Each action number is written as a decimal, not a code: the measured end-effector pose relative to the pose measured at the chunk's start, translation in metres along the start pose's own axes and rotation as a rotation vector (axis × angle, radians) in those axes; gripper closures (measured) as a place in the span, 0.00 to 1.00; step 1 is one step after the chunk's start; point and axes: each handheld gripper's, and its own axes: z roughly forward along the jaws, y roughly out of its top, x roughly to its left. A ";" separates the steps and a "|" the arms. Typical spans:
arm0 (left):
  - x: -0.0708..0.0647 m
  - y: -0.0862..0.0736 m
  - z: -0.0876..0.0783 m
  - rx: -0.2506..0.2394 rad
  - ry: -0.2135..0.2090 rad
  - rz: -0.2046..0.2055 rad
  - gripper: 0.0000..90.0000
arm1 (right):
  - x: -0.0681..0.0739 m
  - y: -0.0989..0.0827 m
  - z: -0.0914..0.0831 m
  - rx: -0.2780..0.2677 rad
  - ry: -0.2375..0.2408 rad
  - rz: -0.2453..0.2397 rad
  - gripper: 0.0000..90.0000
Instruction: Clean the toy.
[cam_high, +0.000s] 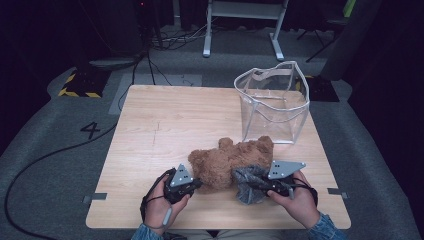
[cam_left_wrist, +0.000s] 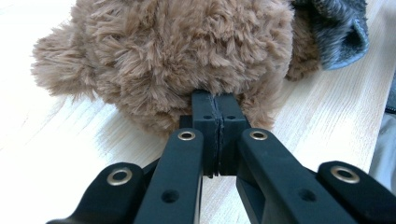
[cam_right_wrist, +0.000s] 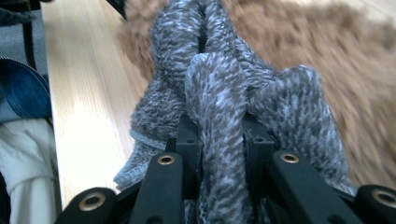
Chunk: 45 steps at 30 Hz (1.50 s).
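A brown plush teddy bear lies on the wooden table near its front edge. My left gripper is at the bear's left end. In the left gripper view its jaws stand pressed together with their tips buried in the bear's fur, so the left gripper pinches a tuft. A grey knitted cloth is bunched at the bear's right end. My right gripper is shut on a thick fold of that grey cloth, and the bear lies blurred behind it.
A clear plastic bag with a white rim stands open at the table's back right, just behind the bear. Cables trail across the grey floor at the left. A white desk frame stands beyond the table.
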 end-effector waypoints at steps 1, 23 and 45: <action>0.000 0.000 0.000 -0.002 0.004 -0.001 0.98 | -0.001 -0.003 -0.002 0.005 -0.005 0.011 0.82; -0.017 0.008 -0.005 -0.114 0.053 0.124 0.40 | -0.018 0.002 -0.039 -0.011 -0.112 0.037 0.82; -0.007 0.006 0.000 -0.077 0.056 0.064 0.39 | -0.050 -0.079 -0.078 0.096 -0.256 0.216 0.82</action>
